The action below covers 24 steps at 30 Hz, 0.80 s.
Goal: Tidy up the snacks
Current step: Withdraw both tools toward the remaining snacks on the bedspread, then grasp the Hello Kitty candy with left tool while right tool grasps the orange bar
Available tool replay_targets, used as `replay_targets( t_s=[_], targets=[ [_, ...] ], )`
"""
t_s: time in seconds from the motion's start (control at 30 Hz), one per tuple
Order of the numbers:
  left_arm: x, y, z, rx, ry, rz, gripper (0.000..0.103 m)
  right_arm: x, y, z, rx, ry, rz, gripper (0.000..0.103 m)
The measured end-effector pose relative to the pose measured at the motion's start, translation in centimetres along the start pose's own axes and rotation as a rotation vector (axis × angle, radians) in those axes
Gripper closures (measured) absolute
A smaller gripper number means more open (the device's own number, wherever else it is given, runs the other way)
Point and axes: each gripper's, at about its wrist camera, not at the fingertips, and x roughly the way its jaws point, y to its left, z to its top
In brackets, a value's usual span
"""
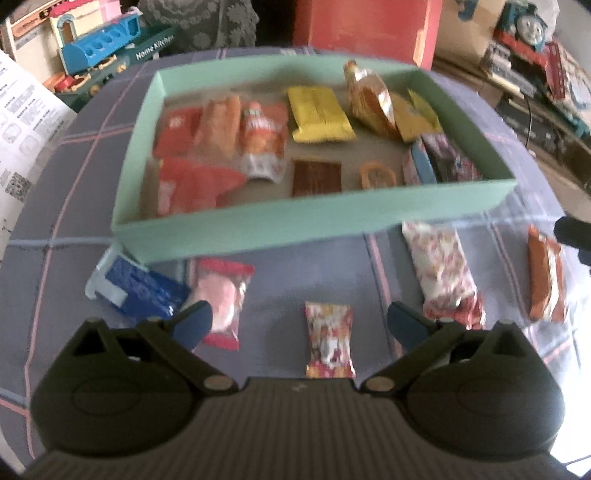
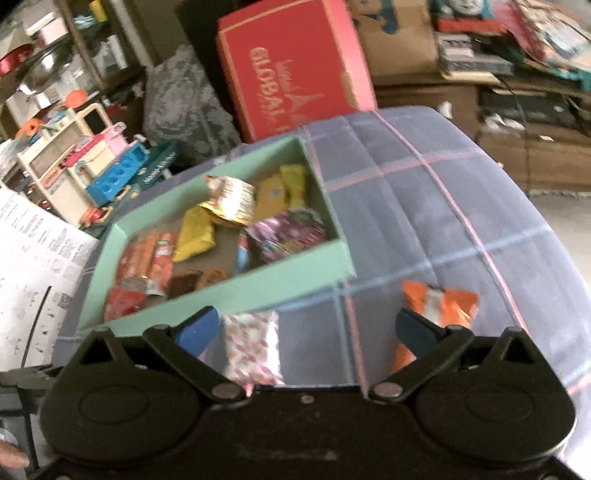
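A mint-green box (image 1: 258, 229) (image 2: 258, 291) on the purple checked cloth holds several snack packets: red and orange ones on its left, yellow ones (image 1: 319, 114) (image 2: 194, 236) further back. In front of the box lie a blue packet (image 1: 140, 291), a pink-and-red packet (image 1: 223, 301), a small red-and-white candy (image 1: 328, 341), a long floral white packet (image 1: 441, 273) (image 2: 251, 347) and an orange packet (image 1: 545, 280) (image 2: 436, 306). My left gripper (image 1: 299, 325) is open above the small candy. My right gripper (image 2: 306, 328) is open, between the floral and orange packets.
A large red box (image 2: 291, 74) (image 1: 365, 26) stands behind the cushion-like surface. Toys (image 1: 96, 51) (image 2: 81, 162) and a printed paper sheet (image 1: 26, 122) (image 2: 33, 266) crowd the left. Cardboard boxes and a toy train (image 1: 532, 26) fill the right. The cloth curves down at its right edge.
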Motion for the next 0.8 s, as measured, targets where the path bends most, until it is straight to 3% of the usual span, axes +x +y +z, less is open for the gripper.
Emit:
replay_targets(
  t_s=[0.47,0.73,0.77,0.8],
  targets=[
    [2.6,-1.1,-1.1,0.008,0.051,0.013,0.0,1.6,-5.0,-3.0,0.098,0.011,-0.147,0.0],
    [3.5,-0.9,-0.9,0.026,0.061,0.031,0.0,5.0,-4.3,-2.9,0.031,0.027,-0.238,0.02],
    [3.5,-0.9,-0.9,0.026,0.063,0.031,0.0,5.3,-4.0,-3.0,0.004,0.021,-0.255,0.024],
    [3.5,-0.8,-0.9,0.028,0.061,0.032,0.0,5.3,-3.5,-3.1,-0.029,0.016,-0.27,0.035]
  ],
)
